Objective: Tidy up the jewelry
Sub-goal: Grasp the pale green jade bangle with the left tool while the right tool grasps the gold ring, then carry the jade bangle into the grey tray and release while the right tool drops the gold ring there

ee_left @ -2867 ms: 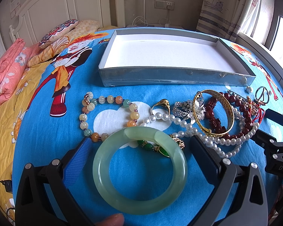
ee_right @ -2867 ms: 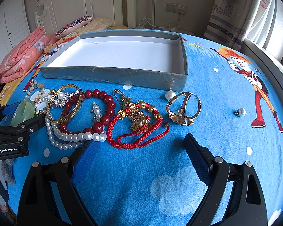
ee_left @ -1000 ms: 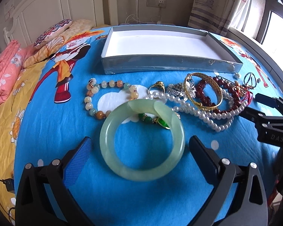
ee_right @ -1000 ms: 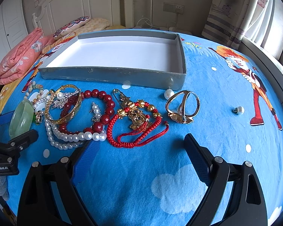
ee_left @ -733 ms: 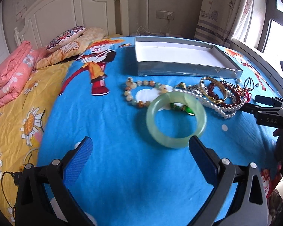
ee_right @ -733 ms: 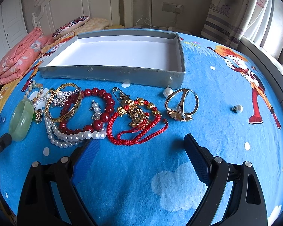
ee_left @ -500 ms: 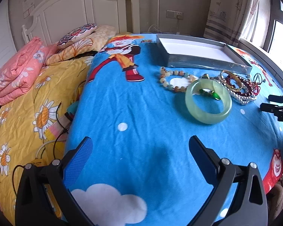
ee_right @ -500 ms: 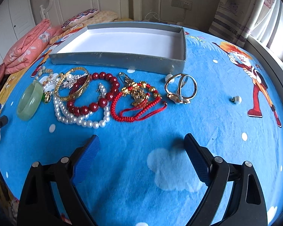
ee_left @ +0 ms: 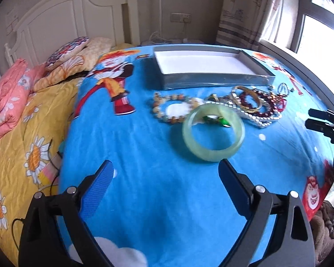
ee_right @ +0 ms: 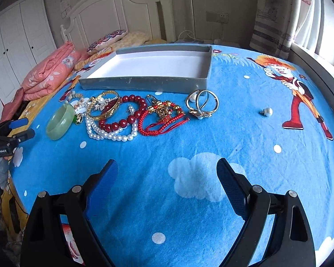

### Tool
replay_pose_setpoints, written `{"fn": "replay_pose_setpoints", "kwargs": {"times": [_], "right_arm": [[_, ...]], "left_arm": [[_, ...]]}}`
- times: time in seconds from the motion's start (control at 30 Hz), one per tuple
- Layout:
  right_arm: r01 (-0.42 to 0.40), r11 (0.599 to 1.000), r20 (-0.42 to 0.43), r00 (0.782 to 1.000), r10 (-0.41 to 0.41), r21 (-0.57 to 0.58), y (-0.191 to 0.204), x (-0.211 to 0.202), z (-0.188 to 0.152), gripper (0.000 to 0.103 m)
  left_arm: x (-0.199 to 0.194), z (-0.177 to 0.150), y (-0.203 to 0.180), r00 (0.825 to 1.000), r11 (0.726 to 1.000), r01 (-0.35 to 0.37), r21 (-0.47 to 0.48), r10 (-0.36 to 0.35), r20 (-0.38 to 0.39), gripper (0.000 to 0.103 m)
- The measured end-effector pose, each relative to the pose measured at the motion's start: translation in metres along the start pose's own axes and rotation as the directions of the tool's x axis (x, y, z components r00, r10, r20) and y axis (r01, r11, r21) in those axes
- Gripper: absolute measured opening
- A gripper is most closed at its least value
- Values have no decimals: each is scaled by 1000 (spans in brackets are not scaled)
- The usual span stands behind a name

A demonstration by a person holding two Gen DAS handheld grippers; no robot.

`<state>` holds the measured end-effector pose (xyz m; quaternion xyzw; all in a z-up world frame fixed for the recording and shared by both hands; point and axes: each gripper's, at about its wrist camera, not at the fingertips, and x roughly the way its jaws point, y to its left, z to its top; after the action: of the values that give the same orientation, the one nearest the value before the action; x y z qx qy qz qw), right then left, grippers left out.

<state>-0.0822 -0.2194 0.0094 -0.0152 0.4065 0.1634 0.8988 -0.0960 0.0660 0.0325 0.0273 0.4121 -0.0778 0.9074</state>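
A pale green jade bangle (ee_left: 211, 154) lies on the blue blanket, just ahead of my left gripper (ee_left: 164, 164) and to the right of its middle. The left jaws are closing with nothing between them. Beyond the bangle lie a multicoloured bead bracelet (ee_left: 155, 111), a pearl necklace (ee_right: 109, 135), a gold bangle (ee_right: 104, 109), a red bead bracelet (ee_right: 131, 118), a red cord bracelet (ee_right: 158, 129) and a gold ring piece (ee_right: 202, 105). The empty grey box (ee_right: 142, 84) stands behind them. My right gripper (ee_right: 167, 162) hangs open over bare blanket, short of the jewelry.
A loose pearl earring (ee_right: 267, 111) lies alone to the right. A folded pink quilt (ee_right: 49, 75) and pillows (ee_left: 73, 51) sit at the left by the white headboard. The yellow flowered quilt (ee_left: 22, 133) covers the left side. The window ledge borders the bed's right edge.
The jade bangle, earlier between the left jaws, now lies free ahead of them. Both grippers have drawn back from the jewelry, so everything looks smaller and farther off.
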Motion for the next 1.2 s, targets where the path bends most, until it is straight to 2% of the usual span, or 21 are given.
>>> {"fn": "replay_pose_setpoints", "kwargs": {"times": [0.1, 0.17, 0.27, 0.33, 0.37, 0.5, 0.6, 0.7, 0.87, 0.9, 1.0, 1.2], "right_arm": [[9, 1000, 10, 1000, -9, 17, -9, -5, -1, 86], [10, 1000, 5, 1000, -10, 25, -16, -6, -2, 86], [-3, 1000, -3, 1000, 3, 24, -20, -6, -2, 86], [8, 1000, 0, 1000, -8, 12, -21, -6, -1, 86], [18, 1000, 8, 1000, -18, 12, -23, -6, 1, 86], [-5, 998, 31, 1000, 3, 62, -38, 1, 17, 86], [-36, 994, 51, 998, 31, 101, -46, 10, 33, 86], [-27, 995, 42, 999, 23, 96, -44, 25, 48, 86], [-30, 996, 19, 999, 28, 82, -42, 46, 65, 74], [-35, 997, 14, 999, 34, 75, -40, 49, 65, 70], [-30, 998, -15, 999, 31, 57, -37, 58, 65, 46], [-30, 999, 57, 998, 29, 12, -29, 40, 60, 44]], "left_arm": [[16, 9, -27, 996, 996, 87, 17, -87, -12, 95], [30, 14, -39, 996, 996, 80, 32, -79, -28, 95], [55, 24, -43, 994, 996, 83, -12, -84, -72, 94], [59, 29, -43, 994, 997, 77, -14, -78, -70, 87], [59, 31, -41, 995, 997, 71, -17, -73, -72, 78], [58, 31, -41, 994, 997, 80, -12, -81, -72, 78], [53, 26, -46, 997, 998, 59, 2, -59, -49, 78], [45, 23, -50, 999, 999, 49, 7, -48, -19, 78], [26, 28, -52, 998, 999, 47, 14, -48, 35, 78], [22, 30, -52, 998, 999, 51, 14, -51, 44, 78], [12, 38, -53, 996, 999, 50, 16, -51, 74, 78], [9, 59, -53, 994, 999, 43, 24, -45, 102, 78]]}}
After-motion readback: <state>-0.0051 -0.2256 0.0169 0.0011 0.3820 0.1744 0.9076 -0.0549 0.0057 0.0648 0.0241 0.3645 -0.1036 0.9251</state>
